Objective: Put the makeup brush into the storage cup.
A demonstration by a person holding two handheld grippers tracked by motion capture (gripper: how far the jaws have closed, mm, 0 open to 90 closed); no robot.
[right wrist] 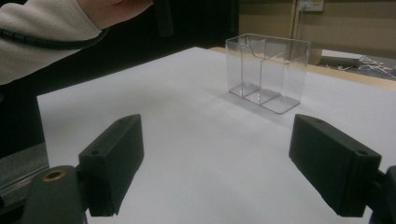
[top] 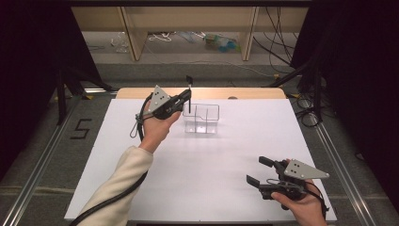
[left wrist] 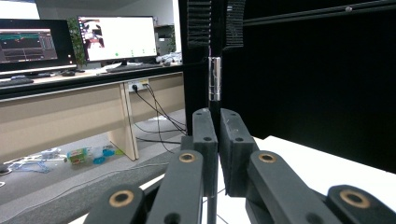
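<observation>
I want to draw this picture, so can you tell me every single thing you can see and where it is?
Clear plastic box with compartments: one, see-through, empty, standing on the far middle of the table.
Thin black stick with a silver metal band: one, held upright in the left gripper, beside the box's left edge.
White table: one, white top with a pale wood far edge.
Black number five mark: one, on the grey floor left of the table.
Computer monitors: two, on a wooden desk across the room.
Left gripper: black, shut on the stick.
Right gripper: black, jaws wide open, near right of the table.
Cream sleeve: one, on the left arm.
</observation>
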